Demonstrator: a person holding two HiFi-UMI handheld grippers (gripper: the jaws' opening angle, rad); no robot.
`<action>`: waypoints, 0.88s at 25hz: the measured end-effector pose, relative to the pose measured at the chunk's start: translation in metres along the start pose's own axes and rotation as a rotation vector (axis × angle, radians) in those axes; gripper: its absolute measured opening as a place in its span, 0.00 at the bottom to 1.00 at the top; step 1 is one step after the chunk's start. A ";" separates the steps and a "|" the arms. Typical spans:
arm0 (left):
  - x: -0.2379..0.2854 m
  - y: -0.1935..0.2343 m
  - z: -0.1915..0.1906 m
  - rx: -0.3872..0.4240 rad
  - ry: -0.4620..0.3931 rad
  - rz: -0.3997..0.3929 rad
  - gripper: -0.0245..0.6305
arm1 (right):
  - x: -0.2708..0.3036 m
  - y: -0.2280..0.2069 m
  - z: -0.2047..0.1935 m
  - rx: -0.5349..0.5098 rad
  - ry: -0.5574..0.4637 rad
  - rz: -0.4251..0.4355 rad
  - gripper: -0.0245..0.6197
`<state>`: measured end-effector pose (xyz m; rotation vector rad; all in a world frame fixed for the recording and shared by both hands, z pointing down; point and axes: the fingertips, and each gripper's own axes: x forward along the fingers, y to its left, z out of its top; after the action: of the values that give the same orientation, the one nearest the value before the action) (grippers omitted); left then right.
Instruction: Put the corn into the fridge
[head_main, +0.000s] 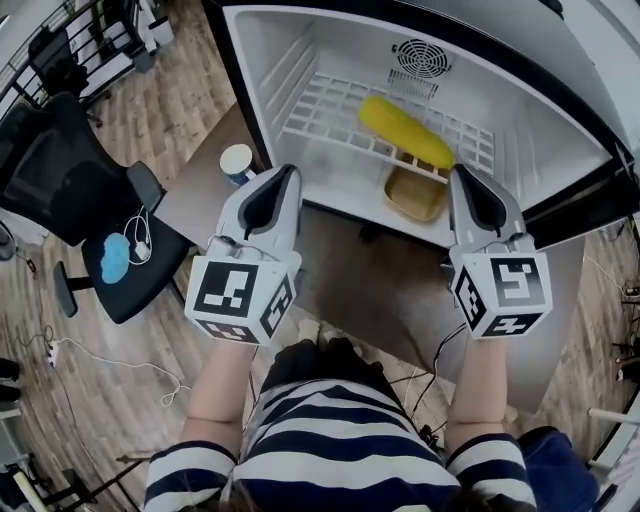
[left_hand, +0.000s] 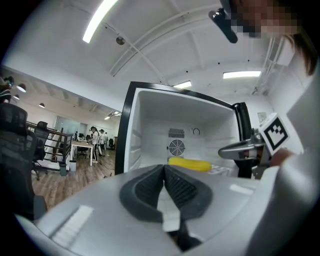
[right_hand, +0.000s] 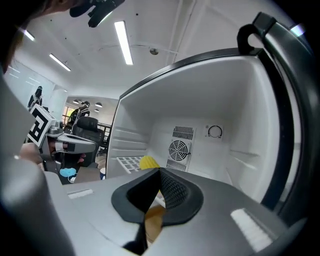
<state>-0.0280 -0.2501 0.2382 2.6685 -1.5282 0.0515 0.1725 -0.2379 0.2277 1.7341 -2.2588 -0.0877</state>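
Note:
The yellow corn (head_main: 405, 131) lies on the white wire shelf (head_main: 330, 105) inside the open fridge (head_main: 260, 60); it also shows as the corn (left_hand: 189, 164) in the left gripper view and as the corn (right_hand: 149, 162) in the right gripper view. Both grippers hover in front of the fridge opening, apart from the corn. My left gripper (head_main: 288, 172) (left_hand: 164, 167) is shut with nothing between its pads. My right gripper (head_main: 462, 172) (right_hand: 159, 171) is shut and empty too. A tan wooden bowl (head_main: 415, 193) sits on the fridge floor below the shelf.
A white and blue cup (head_main: 237, 162) stands on the brown table (head_main: 200, 195) left of the fridge. A black office chair (head_main: 90, 200) carries a blue item (head_main: 115, 257) and a white cable. The fridge's dark door frame (head_main: 590, 190) runs along the right. Cables lie on the wooden floor.

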 end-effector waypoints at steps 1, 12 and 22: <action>0.000 0.000 0.000 0.001 0.001 0.003 0.04 | -0.002 0.000 -0.002 0.008 -0.001 -0.003 0.03; -0.008 0.003 -0.004 -0.010 0.009 0.020 0.04 | -0.017 0.018 -0.038 0.166 0.007 -0.012 0.03; -0.018 0.006 -0.011 -0.027 0.020 0.027 0.04 | -0.024 0.022 -0.042 0.184 0.013 -0.025 0.03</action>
<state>-0.0424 -0.2370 0.2481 2.6184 -1.5481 0.0581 0.1688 -0.2039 0.2677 1.8475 -2.2996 0.1304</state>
